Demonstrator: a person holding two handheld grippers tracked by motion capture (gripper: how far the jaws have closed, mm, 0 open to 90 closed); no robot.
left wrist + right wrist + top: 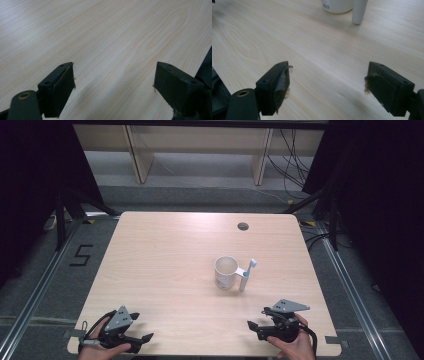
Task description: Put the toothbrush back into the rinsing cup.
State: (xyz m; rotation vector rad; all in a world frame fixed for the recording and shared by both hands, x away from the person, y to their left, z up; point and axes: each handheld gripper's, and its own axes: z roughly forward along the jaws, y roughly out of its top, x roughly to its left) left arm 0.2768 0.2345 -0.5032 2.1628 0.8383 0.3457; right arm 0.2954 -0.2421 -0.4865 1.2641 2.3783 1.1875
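**Both hand-held grippers open at the near edge**

The left hand-held gripper (142, 340) and right hand-held gripper (256, 320) sit low over the pale wood worktop (165, 265), each held in a hand, jaws spread wide with nothing between them. Ahead of the right hand-held gripper — well apart from it — stands a white mug (226, 272), upright, with a toothbrush (247, 275) (white handle, blue head) propped just beside its handle. Farther off is a round cable hole (243, 226).
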